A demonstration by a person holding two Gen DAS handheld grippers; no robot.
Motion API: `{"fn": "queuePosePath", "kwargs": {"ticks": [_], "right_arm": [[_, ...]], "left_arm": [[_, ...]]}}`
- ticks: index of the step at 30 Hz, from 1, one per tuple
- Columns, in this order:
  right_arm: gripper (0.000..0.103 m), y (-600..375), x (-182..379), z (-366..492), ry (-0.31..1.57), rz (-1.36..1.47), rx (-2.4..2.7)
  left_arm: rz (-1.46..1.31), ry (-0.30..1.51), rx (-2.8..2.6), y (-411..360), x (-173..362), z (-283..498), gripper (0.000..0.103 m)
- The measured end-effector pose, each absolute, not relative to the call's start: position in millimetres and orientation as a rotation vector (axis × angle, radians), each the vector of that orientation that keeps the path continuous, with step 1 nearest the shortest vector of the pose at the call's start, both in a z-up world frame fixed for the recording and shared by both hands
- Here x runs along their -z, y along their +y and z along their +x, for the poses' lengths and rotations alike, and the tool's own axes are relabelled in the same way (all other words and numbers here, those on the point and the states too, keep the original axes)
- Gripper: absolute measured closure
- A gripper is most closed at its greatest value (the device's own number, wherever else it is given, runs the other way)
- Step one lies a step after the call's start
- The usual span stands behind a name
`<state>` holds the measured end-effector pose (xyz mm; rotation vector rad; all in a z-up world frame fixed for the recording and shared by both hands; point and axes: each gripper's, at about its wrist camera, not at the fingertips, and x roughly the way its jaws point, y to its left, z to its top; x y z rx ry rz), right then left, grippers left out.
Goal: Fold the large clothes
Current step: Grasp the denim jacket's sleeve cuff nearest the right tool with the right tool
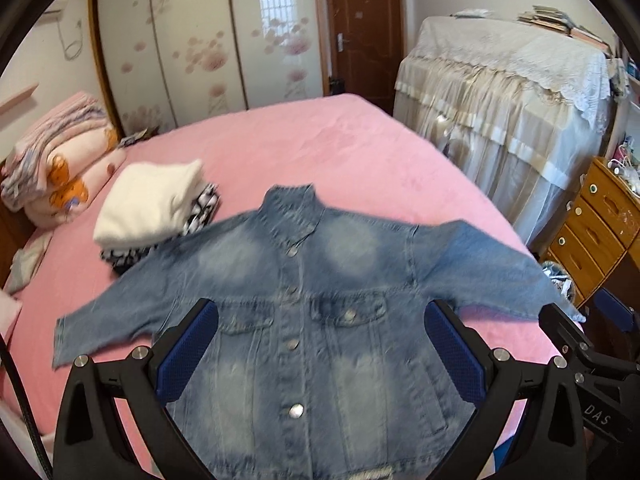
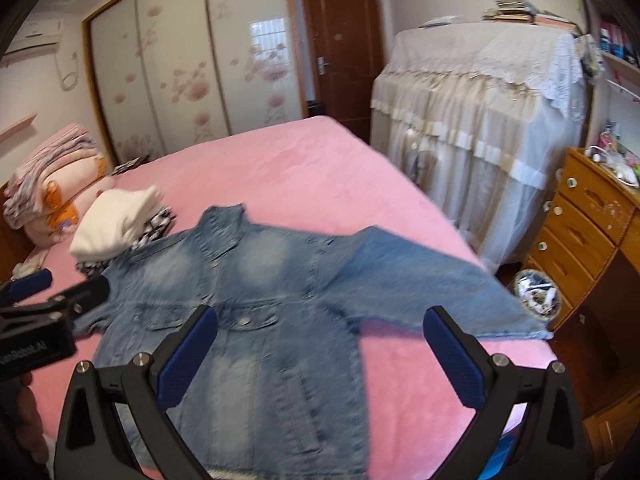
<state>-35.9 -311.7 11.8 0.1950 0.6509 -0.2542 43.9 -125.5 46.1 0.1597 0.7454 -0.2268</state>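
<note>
Left gripper (image 1: 320, 354) released, blue pads spread wide, nothing between them, hovering over the near half of the denim jacket (image 1: 304, 312). Right gripper (image 2: 320, 354) likewise released and empty, poised above the jacket's right side and the bare sheet beside it. Each gripper visible at the edge of the other's view: right one at the far-right edge of the left wrist view, left one at the left edge of the right wrist view.

Denim jacket spread flat, front up and buttoned, on the pink bed (image 1: 360, 152), collar toward the far side, hem at the near edge, both sleeves out to left and right; right cuff reaching the bed's right edge.

Just beyond the left sleeve, a stack of folded clothes (image 1: 152, 204), white garment on top of a black-and-white patterned one. Further left, piled bedding (image 1: 60, 160) against the headboard. Past the bed, a floral wardrobe (image 1: 192, 48) and a brown door (image 1: 362, 28). To the right, lace-covered furniture (image 1: 504, 120) and wooden drawers (image 1: 596, 232).
</note>
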Motion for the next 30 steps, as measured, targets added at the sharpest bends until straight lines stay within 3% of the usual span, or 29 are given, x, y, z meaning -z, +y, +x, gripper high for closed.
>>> {"fn": "queuePosePath", "kwargs": {"ticks": [8,12,21,30], "right_arm": [[0.004,-378,8,-34,0.647,0.268,0.356],[0.012,-418,41,-29,0.716,0.344,0.411],[0.012,-504,138,-37,0.853,0.611,0.522],[0.012,-577,201,-39,0.840,0.902,0.632]], "left_arm": [[0.150,0.772,0.342,-185,-34,84,0.001],[0.155,0.809,0.400,-218,-1,105,0.001],[0.191,0.839,0.455,-279,79,122,0.001],[0.248,0.828,0.503,-313,102,122,0.001]]}}
